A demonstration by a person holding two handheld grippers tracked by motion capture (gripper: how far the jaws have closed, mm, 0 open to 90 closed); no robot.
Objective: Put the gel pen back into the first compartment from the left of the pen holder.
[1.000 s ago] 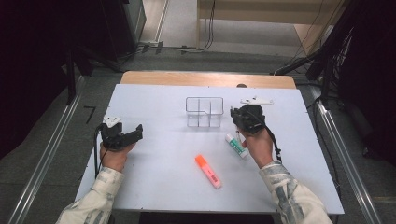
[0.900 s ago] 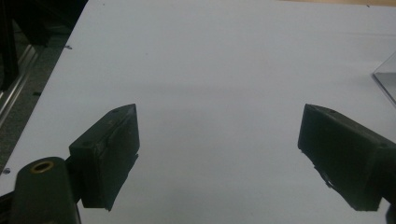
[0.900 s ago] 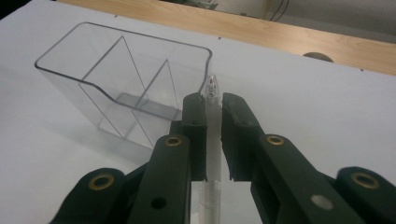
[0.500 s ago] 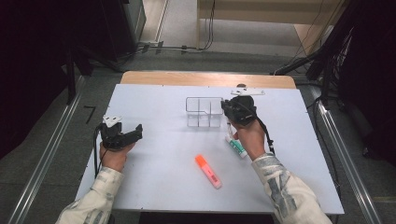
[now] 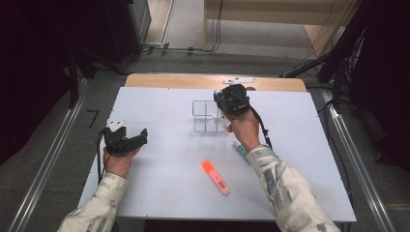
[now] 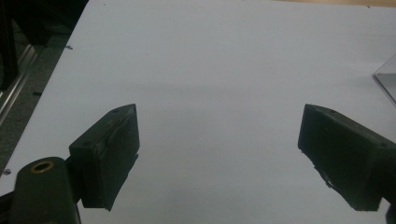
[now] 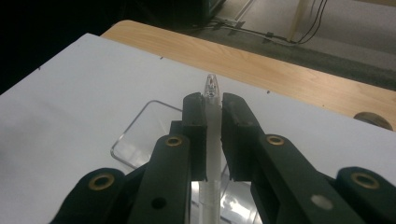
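My right gripper (image 5: 228, 102) hovers over the right side of a clear plastic organizer (image 5: 203, 117) at the middle back of the white table. In the right gripper view its jaws (image 7: 214, 100) are shut on a thin white pen (image 7: 213, 122), whose clear tip pokes out beyond them, above the organizer (image 7: 139, 136). My left gripper (image 5: 127, 139) rests near the table's left edge. Its jaws (image 6: 219, 140) stand wide open over bare white tabletop, with nothing between them.
An orange highlighter (image 5: 215, 177) lies near the table's front middle. A white marker with a green band (image 5: 240, 148) lies partly under my right forearm. A wooden strip (image 5: 183, 80) runs along the table's far edge. The organizer's corner (image 6: 387, 80) shows at the right.
My right gripper has moved left and away from me, from beside the organizer's right side to above it. The left gripper has stayed still.
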